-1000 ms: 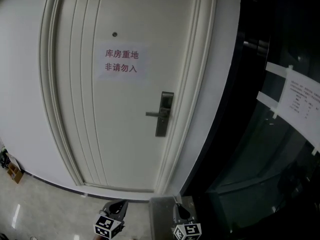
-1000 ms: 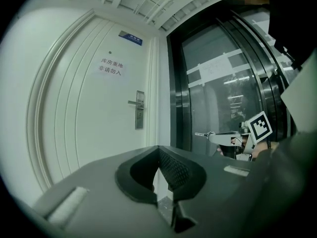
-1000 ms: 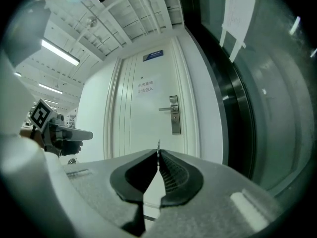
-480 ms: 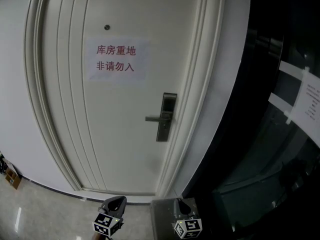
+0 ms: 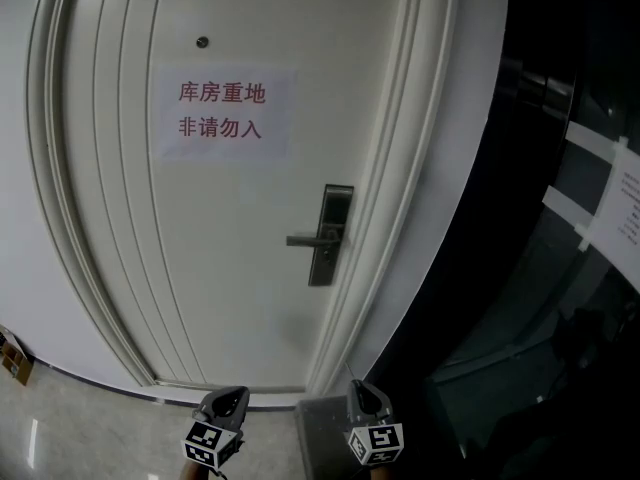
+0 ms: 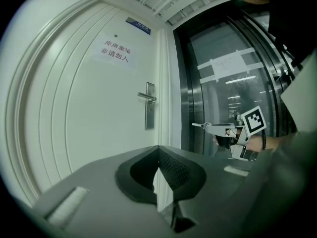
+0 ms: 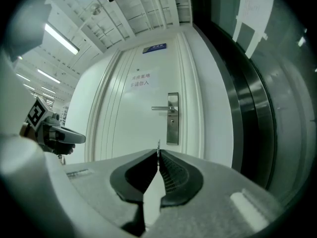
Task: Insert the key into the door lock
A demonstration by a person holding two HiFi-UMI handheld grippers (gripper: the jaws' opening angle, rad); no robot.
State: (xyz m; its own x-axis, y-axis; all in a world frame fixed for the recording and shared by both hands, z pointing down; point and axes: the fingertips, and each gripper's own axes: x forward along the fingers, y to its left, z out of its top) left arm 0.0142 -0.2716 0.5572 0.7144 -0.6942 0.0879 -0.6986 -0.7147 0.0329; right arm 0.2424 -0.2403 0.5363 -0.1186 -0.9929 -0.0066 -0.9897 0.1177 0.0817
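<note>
A white door (image 5: pixel 230 248) fills the head view, with a steel lock plate (image 5: pixel 331 234) and lever handle (image 5: pixel 305 239) at its right side. My right gripper (image 5: pixel 360 390) is shut on a thin metal key (image 7: pixel 158 145), whose tip sticks out past the jaws toward the lock plate (image 7: pixel 172 118), still well short of it. The key (image 6: pixel 200 125) also shows in the left gripper view, pointing at the door. My left gripper (image 5: pixel 232 396) is beside the right one, shut with nothing between its jaws (image 6: pixel 158 150). Both grippers point level at the door.
A paper sign (image 5: pixel 222 111) with red characters hangs on the door above the handle. Right of the door frame (image 5: pixel 400 218) stands a dark glass wall (image 5: pixel 560 268) with taped papers. A cardboard box (image 5: pixel 14 356) sits on the floor at the far left.
The door and lock plate have grown larger in the head view as I come closer. Both grippers have moved forward toward the door, still side by side.
</note>
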